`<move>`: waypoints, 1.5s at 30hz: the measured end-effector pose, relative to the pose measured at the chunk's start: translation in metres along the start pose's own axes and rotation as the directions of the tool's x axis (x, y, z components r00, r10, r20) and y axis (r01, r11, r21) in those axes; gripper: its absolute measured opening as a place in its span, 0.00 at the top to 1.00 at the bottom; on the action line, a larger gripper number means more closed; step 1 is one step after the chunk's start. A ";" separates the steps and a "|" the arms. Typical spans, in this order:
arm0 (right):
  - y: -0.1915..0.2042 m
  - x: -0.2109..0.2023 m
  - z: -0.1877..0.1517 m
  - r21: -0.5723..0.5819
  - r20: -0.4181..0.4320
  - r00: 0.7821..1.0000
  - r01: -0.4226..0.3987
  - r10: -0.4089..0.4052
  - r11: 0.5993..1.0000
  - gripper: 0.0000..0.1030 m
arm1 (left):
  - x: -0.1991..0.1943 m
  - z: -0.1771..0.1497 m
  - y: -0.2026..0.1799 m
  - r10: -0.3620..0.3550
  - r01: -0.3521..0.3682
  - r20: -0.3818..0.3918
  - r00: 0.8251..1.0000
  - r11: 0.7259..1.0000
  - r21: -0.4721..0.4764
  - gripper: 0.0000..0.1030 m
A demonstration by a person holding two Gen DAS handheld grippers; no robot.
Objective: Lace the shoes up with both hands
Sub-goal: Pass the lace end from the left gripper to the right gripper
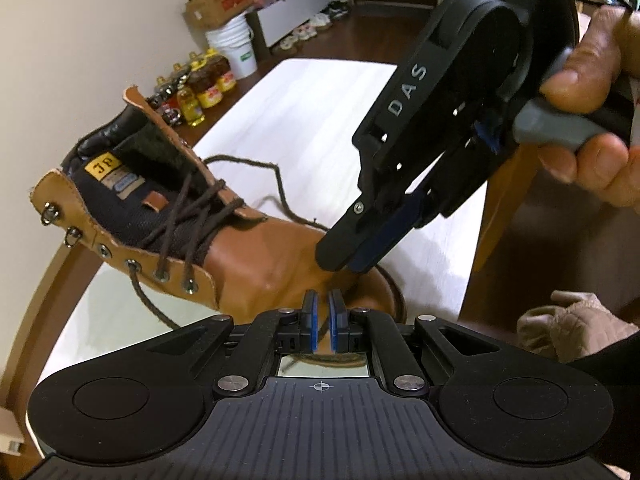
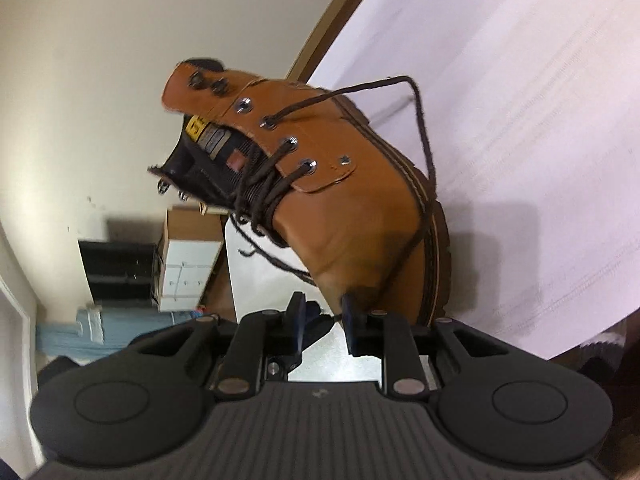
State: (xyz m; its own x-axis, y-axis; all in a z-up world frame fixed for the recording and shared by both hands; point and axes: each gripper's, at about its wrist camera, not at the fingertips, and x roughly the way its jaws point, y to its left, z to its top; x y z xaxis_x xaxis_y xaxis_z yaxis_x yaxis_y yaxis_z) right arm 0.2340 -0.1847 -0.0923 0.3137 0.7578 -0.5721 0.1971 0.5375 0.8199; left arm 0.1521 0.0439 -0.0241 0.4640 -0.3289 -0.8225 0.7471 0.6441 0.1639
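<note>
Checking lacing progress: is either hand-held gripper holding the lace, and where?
Neither. The left hand-held gripper and right hand-held gripper have empty gaps; the lace lies loose.

boot (image 1: 256, 256) on table (image 1: 320, 120), bottles (image 1: 204, 84) behind

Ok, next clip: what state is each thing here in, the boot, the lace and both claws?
Tan work boot: standing on the white table, top gaping open.
Brown lace: threaded through the lower eyelets only, loose, one loop slack over the boot's side.
Top eyelet: empty.
Left claw: almost closed, slim gap; any lace in it can't be seen.
Right claw: open, nothing pinched.
</note>
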 end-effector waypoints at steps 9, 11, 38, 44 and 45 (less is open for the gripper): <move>-0.010 -0.011 0.005 -0.004 0.032 0.999 0.030 -0.030 1.000 0.77 | 0.005 -0.021 -0.004 0.030 -0.024 -0.040 0.999 0.991 0.130 0.89; -0.011 -0.012 0.006 -0.009 0.034 0.999 0.034 -0.033 0.999 0.77 | 0.009 -0.027 -0.006 0.040 -0.031 -0.046 0.998 0.981 0.191 0.87; -0.035 -0.014 -0.014 0.255 0.037 0.997 -0.076 0.069 0.964 0.73 | -0.001 -0.035 -0.018 -0.007 0.006 0.002 1.000 0.981 0.194 0.97; -0.032 -0.002 -0.037 0.300 0.046 0.995 -0.096 0.086 0.949 0.73 | -0.009 -0.026 -0.021 -0.031 0.028 0.015 0.999 0.985 0.170 0.97; -0.031 0.000 -0.039 0.300 0.057 0.995 -0.096 0.083 0.949 0.73 | -0.011 -0.025 -0.022 -0.034 0.030 0.021 0.999 0.985 0.171 0.97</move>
State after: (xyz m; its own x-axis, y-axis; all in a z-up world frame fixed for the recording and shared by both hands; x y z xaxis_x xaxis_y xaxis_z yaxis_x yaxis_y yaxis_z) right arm 0.1920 -0.1870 -0.1184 0.3811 0.7777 -0.5000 0.4355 0.3260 0.8391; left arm 0.1186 0.0501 -0.0324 0.4481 -0.3650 -0.8161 0.8312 0.5061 0.2301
